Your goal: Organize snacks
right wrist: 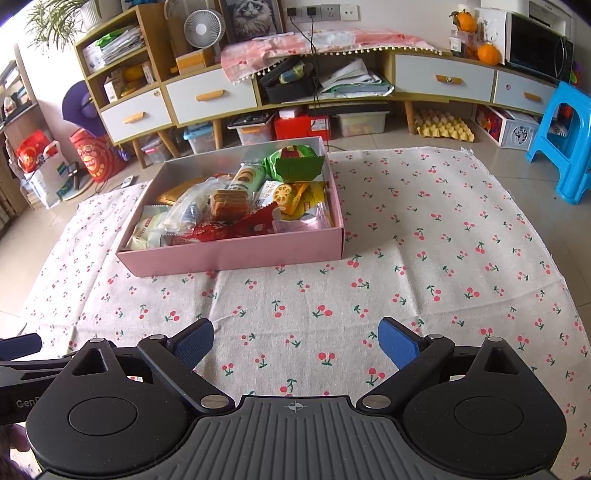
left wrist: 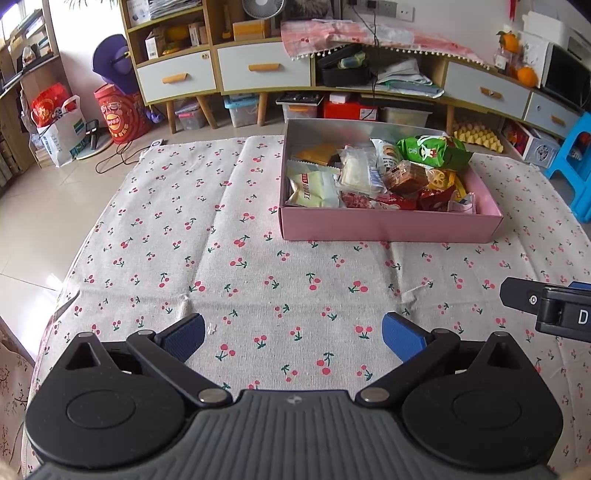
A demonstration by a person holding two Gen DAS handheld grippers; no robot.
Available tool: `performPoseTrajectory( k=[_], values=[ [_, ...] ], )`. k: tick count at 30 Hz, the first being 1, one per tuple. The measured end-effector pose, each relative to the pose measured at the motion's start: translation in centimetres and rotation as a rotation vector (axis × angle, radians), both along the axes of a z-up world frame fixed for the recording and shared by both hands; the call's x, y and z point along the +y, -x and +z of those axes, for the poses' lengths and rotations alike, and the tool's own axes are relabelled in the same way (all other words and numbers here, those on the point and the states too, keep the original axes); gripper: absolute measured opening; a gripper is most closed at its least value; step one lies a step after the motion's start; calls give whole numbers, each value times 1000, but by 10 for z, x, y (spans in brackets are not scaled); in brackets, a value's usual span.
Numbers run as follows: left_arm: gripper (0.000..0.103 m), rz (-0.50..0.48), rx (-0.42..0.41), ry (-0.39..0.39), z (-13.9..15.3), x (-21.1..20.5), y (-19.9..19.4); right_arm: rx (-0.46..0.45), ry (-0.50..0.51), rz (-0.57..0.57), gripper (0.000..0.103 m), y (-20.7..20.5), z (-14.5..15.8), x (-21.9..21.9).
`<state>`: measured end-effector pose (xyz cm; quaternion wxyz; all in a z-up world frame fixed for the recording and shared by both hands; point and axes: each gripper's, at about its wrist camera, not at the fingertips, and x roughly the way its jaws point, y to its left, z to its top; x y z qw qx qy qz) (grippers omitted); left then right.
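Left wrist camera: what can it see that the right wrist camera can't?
Only the left wrist view shows the left gripper open over the cloth, with part of the right gripper poking in at its right edge.

Only the right wrist view shows the cat picture, the plant and the whole blue stool.

Both show the pink box full of snacks, the green bag at its far end, the cherry cloth, the fan and the oranges.
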<state>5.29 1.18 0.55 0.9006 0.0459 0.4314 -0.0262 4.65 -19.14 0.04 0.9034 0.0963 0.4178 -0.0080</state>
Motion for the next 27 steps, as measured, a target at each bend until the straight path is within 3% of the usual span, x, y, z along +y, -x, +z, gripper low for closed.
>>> performPoseTrajectory(
  k=[27],
  values=[
    [102,-3,2,7,1,-3,0,5,2,5,97,0,-2,2]
  ],
)
